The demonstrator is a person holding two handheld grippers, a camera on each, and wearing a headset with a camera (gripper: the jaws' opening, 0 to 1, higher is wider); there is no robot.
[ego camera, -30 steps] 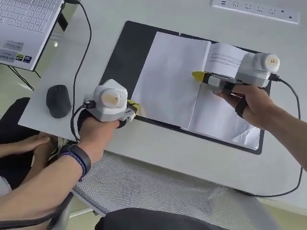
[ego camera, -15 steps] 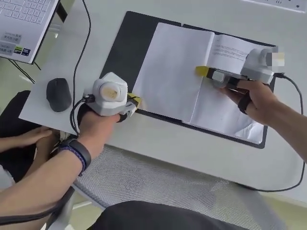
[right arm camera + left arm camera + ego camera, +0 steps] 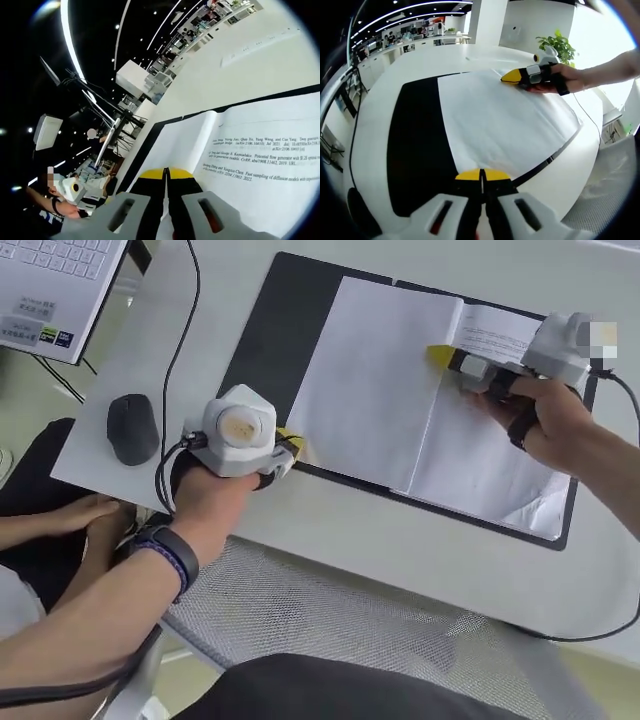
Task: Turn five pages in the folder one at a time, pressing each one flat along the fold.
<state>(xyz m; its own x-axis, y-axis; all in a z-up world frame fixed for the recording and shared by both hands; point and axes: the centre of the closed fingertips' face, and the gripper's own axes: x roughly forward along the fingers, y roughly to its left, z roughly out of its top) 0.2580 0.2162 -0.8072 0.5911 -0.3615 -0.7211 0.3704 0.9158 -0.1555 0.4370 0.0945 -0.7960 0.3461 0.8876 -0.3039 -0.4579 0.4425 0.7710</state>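
A black folder [image 3: 270,335] lies open on the white table with white pages [image 3: 375,380] spread across it. My right gripper [image 3: 440,355] is shut, its yellow tips resting on the fold near the folder's far edge, beside a printed page [image 3: 495,330]. In the right gripper view the shut tips [image 3: 166,174] sit on the fold next to the printed page [image 3: 265,145]. My left gripper [image 3: 292,447] is shut at the near left corner of the turned page. In the left gripper view its tips [image 3: 482,175] touch the page edge, and the right gripper [image 3: 515,76] lies far across the pages [image 3: 500,120].
A laptop [image 3: 50,280] sits at the far left corner and a dark mouse [image 3: 132,428] near the table's left edge, with a black cable [image 3: 180,330] running between them. A mesh chair [image 3: 330,610] stands below the table's front edge. A power strip [image 3: 260,47] lies beyond the folder.
My right gripper has slid along the fold toward the folder's far edge. The left gripper has stayed at the page's near corner. The head camera has shifted.
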